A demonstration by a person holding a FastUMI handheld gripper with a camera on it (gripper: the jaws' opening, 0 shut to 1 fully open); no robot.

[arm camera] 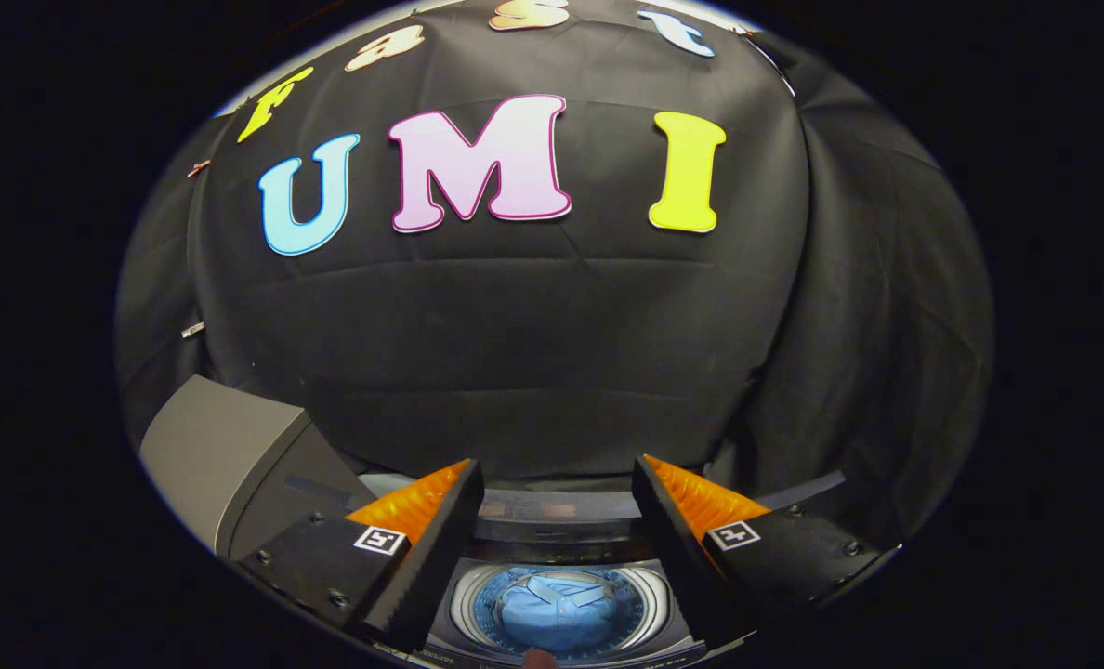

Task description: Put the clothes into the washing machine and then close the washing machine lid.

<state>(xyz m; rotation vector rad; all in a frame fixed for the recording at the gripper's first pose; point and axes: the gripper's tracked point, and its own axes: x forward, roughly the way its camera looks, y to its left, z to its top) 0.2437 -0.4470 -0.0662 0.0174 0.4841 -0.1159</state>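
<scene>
The black tongs [557,548] with orange ribbed backs are spread wide and pinch nothing; their fingers [431,557] hang above the open mouth of the grey top-loading washing machine [552,520]. Between the fingers and below them lies the round steel drum [650,599], and in it sits a folded light-blue buttoned shirt [557,609], resting flat at the bottom. So the first half of the job looks done: the clothes, as far as can be seen, are inside the machine. A small pale tip shows at the drum's near rim; what it is cannot be told. Off to the left, beyond the left finger, the grey slab-like lid [222,455] stands raised and tilted back, well apart from the opening. That is what remains: the lid has yet to be brought down over the drum. Behind the machine hangs the black cloth wall [533,353] of the booth.
</scene>
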